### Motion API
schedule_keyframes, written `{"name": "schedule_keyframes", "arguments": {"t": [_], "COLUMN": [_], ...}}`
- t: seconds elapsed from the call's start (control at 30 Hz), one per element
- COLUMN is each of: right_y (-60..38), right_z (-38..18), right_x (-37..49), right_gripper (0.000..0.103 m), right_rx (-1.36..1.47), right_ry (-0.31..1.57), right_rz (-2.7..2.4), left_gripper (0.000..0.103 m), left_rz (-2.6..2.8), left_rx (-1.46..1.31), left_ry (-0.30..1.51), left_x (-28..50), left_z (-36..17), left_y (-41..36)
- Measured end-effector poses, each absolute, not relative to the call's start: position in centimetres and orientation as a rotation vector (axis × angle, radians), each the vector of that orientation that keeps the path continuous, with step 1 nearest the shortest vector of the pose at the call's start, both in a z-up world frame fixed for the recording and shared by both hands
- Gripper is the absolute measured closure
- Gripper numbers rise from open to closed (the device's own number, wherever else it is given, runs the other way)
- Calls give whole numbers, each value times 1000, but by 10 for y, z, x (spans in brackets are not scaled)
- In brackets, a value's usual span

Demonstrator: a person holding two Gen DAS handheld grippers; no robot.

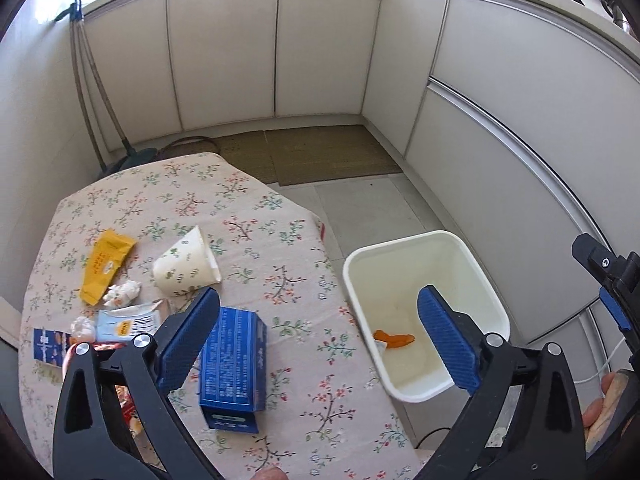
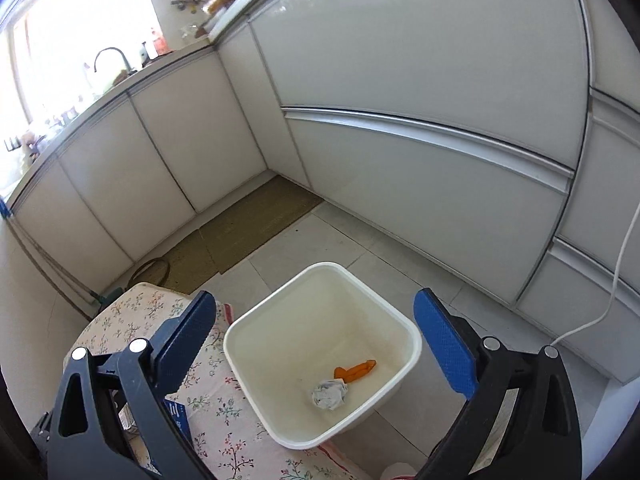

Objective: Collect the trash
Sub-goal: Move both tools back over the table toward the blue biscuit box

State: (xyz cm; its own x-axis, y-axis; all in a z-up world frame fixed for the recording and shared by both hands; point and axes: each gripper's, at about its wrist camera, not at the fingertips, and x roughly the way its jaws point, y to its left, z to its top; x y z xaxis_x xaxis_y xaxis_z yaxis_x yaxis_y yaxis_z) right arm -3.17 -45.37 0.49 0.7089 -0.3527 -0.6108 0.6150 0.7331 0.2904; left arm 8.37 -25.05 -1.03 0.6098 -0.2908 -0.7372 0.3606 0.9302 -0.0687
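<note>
White cabinets (image 1: 224, 52) line the walls, with a woven mat (image 1: 312, 152) on the tiled floor at their foot. The bench (image 1: 248, 216), under a floral cloth, carries most of the trash. Just beside its right edge, on the floor, stands a white bin (image 1: 472, 264); an orange scrap (image 2: 356, 370) and a crumpled paper ball (image 2: 330, 396) lie at its bottom, touching each other.

On the bench, a blue box (image 1: 234, 364) lies nearest the left gripper (image 1: 320, 340), partly behind its left finger. Farther back a paper cup (image 1: 186, 268) lies tipped on its side, mouth to the right. Left of it is a yellow packet (image 1: 105, 264), with a small paper wad (image 1: 122, 292) touching its lower end. Below those lie a pale sachet (image 1: 124, 322) and a small blue carton (image 1: 50, 344).

The left gripper's jaws are spread wide and empty, straddling the bench edge and the bin. The right gripper (image 2: 316, 340) hangs over the bin, jaws likewise released with nothing between them.
</note>
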Motion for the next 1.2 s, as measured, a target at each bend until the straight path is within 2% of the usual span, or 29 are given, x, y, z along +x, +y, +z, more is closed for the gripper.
{"name": "schedule_keyframes", "arguments": {"t": [0.27,0.57,0.77,0.97,1.03,1.2], "right_y": [-390,-337,-283,-252,-246,-230], "right_z": [18,-7,-21,-27,-31,-39], "right_x": [-22,27,49,67,72,86], "right_gripper": [7,7,7,7,7,7], "right_rx": [395,351,255,211,214,193], "right_ry": [478,686,760,787,803,848], "right_rz": [-462,-275,-171,-136,-123,-86], "left_gripper": [7,7,7,7,7,7], "left_rz": [-272,-103,78,240,259,237], "left_rx": [71,39,-109,-396,-377,-51], "left_ry": [847,888,995,1110,1166,1273], "left_x": [82,85,106,126,139,174], "left_z": [-10,-26,-50,-82,-93,-110], "left_y": [-184,-83,9,89,99,99]}}
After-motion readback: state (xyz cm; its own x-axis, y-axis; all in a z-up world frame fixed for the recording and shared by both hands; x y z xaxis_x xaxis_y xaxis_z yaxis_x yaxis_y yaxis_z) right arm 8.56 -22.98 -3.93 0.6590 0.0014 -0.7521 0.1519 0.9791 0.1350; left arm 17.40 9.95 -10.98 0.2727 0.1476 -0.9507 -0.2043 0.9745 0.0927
